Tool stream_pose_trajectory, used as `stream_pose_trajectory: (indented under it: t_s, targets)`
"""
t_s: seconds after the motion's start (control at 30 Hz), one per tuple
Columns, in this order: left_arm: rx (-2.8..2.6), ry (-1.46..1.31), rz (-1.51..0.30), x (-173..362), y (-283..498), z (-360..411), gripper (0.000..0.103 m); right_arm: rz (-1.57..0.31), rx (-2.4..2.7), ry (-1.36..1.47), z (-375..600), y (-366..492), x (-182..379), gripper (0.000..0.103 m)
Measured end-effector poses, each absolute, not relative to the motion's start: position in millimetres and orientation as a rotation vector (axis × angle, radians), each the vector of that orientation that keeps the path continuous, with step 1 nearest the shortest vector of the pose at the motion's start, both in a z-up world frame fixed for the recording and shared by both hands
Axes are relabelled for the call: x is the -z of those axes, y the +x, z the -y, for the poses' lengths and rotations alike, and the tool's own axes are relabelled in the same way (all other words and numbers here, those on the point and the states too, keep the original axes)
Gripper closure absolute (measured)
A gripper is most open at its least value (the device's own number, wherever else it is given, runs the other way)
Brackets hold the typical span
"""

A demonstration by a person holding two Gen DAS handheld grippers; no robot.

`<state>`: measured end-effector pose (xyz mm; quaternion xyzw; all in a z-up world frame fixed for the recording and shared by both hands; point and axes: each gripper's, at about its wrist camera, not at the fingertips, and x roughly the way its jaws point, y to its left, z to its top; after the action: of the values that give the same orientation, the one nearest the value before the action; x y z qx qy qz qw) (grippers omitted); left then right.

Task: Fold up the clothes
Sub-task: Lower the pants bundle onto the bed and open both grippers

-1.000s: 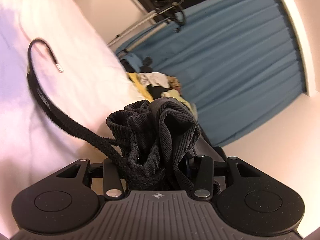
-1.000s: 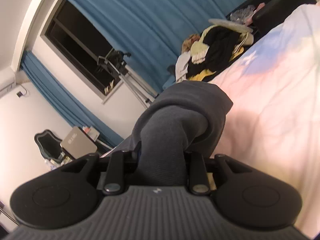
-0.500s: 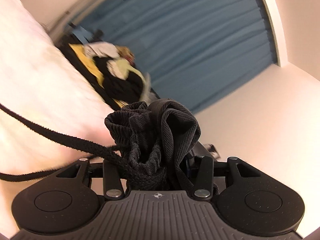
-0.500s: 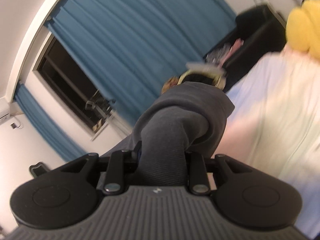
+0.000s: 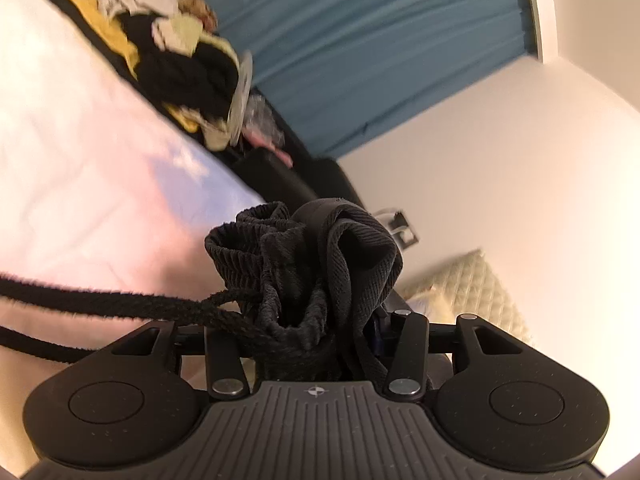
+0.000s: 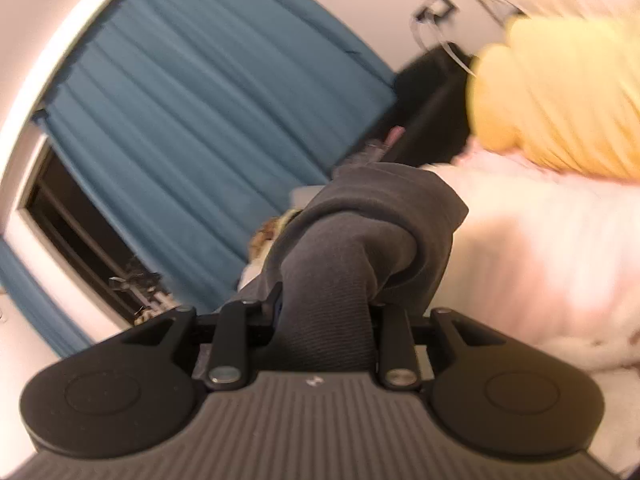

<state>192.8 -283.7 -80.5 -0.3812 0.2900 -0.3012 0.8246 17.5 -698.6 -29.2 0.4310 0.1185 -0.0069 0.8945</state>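
Left wrist view: the left hand-held gripper (image 5: 316,320) is clamped on a bunched wad of black ribbed garment (image 5: 304,264), probably a gathered waistband, with a thick braided black drawstring (image 5: 100,304) trailing off to the left above a pale pink and blue bed sheet (image 5: 80,184). Beyond the bed's far edge a heap of yellow, black and cream clothes (image 5: 176,60) sits in what may be a dark bin or chair; which it is cannot be told. A teal curtain (image 5: 360,40) hangs behind it, and a quilted cream pillow (image 5: 472,284) lies at the right. In the right wrist view, the right hand-held gripper (image 6: 326,316) is clamped on a folded hem of the same dark grey-black cloth (image 6: 360,240), held above the bed near a blurred yellow plush object (image 6: 560,96). The garment looks soft, light and limp, so it should sag between the two grips and needs holding at its edges, likely the waistband corners. The loose drawstring could snag or drag across the sheet.
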Motion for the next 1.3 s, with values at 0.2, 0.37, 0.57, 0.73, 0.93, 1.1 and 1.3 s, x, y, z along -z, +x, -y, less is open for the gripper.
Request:
stream_pose_trajectory:
  t_s: [0.2, 0.37, 0.57, 0.73, 0.93, 1.1, 1.3]
  targets:
    - [0.682, -0.746, -0.644, 141.7, 202.6, 289.9, 0.046, -0.328, 0.108, 1.005, 714.5, 19.0, 131.1, 0.069]
    - [0.663, -0.686, -0.632, 142.7, 197.7, 292.3, 0.038, -0.32, 0.108, 1.035, 720.4, 17.9, 151.1, 0.068]
    - [0.585, -0.565, -0.667, 119.0, 175.1, 284.7, 0.011, -0.357, 0.134, 0.973, 710.7, 10.3, 137.9, 0.045]
    - [0.569, -0.48, -0.637, 88.2, 147.0, 257.9, 0.006, -0.368, 0.189, 0.865, 694.4, -10.7, 114.7, 0.027]
    - [0.491, -0.404, -0.601, 46.8, 120.1, 212.6, 0.002, -0.381, 0.236, 0.715, 667.6, -28.4, 78.2, 0.027]
    - [0.42, -0.334, -0.533, 9.2, 97.1, 167.7, 0.001, -0.338, 0.181, 0.625, 633.0, -31.9, 42.0, 0.027]
    - [0.356, -0.265, -0.457, -35.4, 67.6, 112.9, 0.001, -0.31, 0.063, 0.476, 557.5, -12.9, -2.2, 0.027]
